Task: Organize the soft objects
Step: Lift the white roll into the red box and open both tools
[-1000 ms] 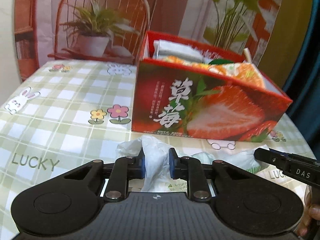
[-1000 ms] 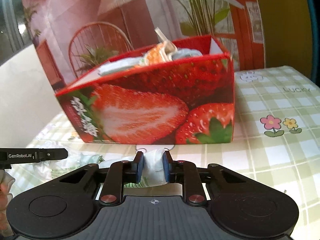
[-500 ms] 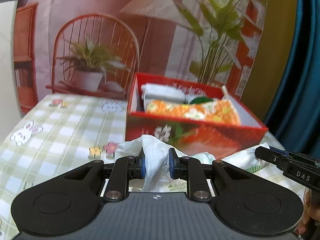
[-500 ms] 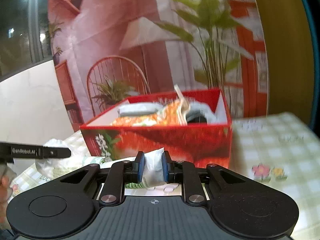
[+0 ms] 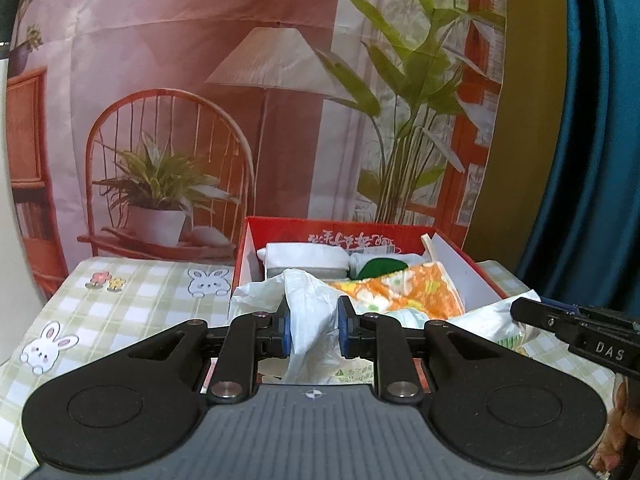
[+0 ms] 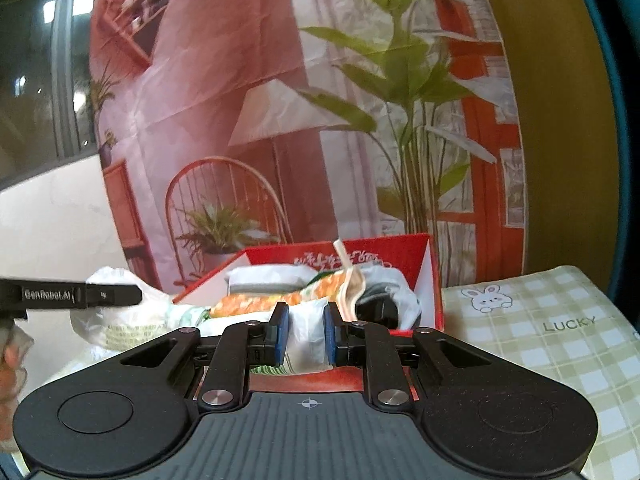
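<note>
While both tools pinch one crinkly white plastic bag (image 5: 310,320) | left tool (image 5: 311,330) clamps its left end | right tool (image 6: 306,334) clamps its right end | bag hangs near red box (image 5: 456,256), above checked bench (image 5: 132,300) | orange floral cloth (image 5: 408,292) inside box

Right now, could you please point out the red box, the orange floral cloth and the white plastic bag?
red box (image 5: 456,256): left wrist view, white inner face of right wall.
orange floral cloth (image 5: 404,292): left wrist view, middle of the printed top.
white plastic bag (image 5: 312,320): left wrist view, bunched part between the pads.
</note>
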